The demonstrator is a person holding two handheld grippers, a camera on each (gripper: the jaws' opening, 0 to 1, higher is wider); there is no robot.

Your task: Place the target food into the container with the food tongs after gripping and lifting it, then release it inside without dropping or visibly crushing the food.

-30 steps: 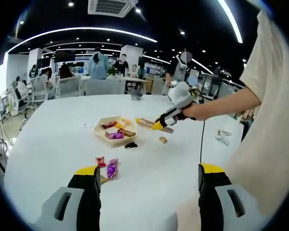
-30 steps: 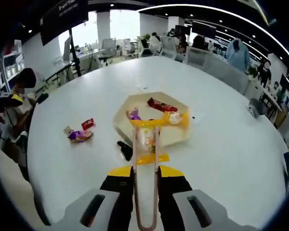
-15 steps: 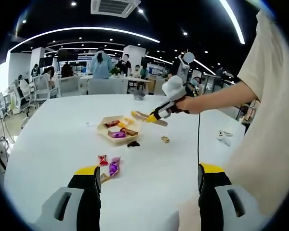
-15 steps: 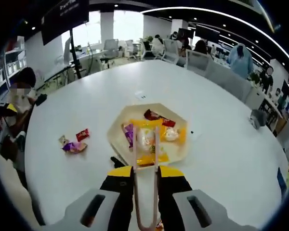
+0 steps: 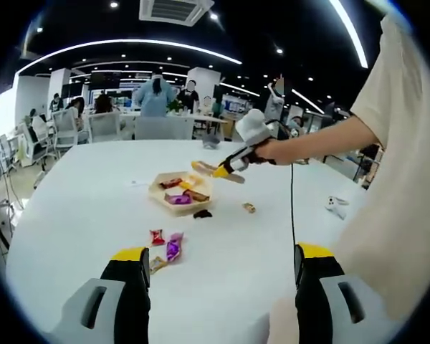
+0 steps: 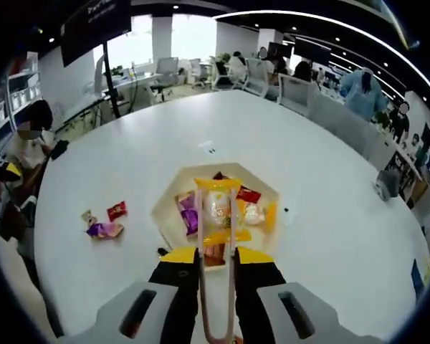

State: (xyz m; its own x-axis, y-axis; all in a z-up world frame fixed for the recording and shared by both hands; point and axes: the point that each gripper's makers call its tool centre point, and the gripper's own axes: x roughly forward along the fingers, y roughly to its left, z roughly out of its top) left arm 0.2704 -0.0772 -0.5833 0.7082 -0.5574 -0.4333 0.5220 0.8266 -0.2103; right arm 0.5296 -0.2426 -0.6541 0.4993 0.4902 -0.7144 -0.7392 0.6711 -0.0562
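In the right gripper view, loose wrapped candies (image 6: 104, 223) lie on the smooth white table (image 6: 122, 150). The right gripper (image 6: 216, 259) squeezes thin pink tongs (image 6: 215, 287), pinching a clear-and-yellow snack packet (image 6: 218, 213) above the cream hexagonal tray (image 6: 165, 212). The left gripper (image 5: 218, 266) stands spread, holding nothing. The packet's contents are blurred.

The round table (image 6: 129, 158) had a smooth white top with a soft sheen under the ceiling lights. The hexagonal container (image 6: 168, 208) looked like matt cream plastic or card; which one could not be told. The food tongs (image 6: 215, 251) were smooth, pale translucent plastic, and the snack packet (image 6: 216, 208) between their tips was glossy yellow film. The loose sweets (image 6: 100, 228) to the left wore shiny foil-like wrappers. The right gripper (image 6: 215, 266) had matt black jaws with glossy yellow plastic tips.
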